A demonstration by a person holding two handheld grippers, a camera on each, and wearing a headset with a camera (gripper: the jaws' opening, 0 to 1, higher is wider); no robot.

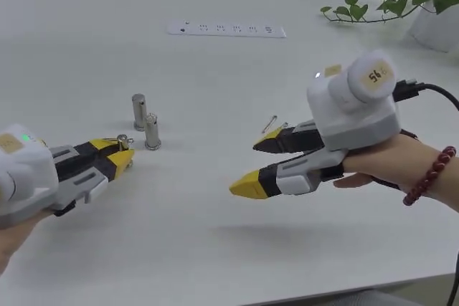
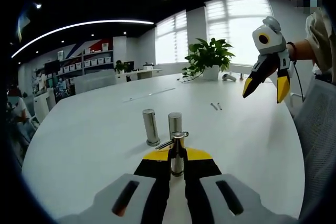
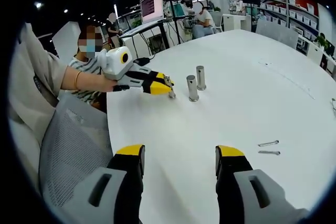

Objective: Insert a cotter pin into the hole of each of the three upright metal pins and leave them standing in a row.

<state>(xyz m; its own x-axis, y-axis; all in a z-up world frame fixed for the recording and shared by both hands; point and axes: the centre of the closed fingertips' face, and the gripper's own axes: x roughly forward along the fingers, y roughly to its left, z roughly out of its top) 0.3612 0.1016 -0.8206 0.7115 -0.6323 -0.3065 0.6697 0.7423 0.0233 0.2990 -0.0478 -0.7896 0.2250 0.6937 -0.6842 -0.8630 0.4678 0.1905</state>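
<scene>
Left tool [image 2: 178,158]: yellow-tipped jaws closed on a smooth cylindrical metal pin [image 2: 178,148], held upright. A thin wire cotter pin [image 2: 167,142] crosses its top end. Two free pins [image 2: 151,127], plain steel cylinders with flanged bases, stand upright on the matte white tabletop [image 1: 215,249] at 12 o'clock just beyond the jaw tips, near each other but not touching.

Right tool [image 3: 179,151]: jaws wide apart, holding nothing, raised above the tabletop. Two loose cotter pins [image 3: 269,143] lie parallel at its 1 o'clock.

White table [image 1: 215,234]: two upright pins [image 1: 139,111], two cotter pins [image 3: 269,143], power strip [image 1: 226,30]
</scene>
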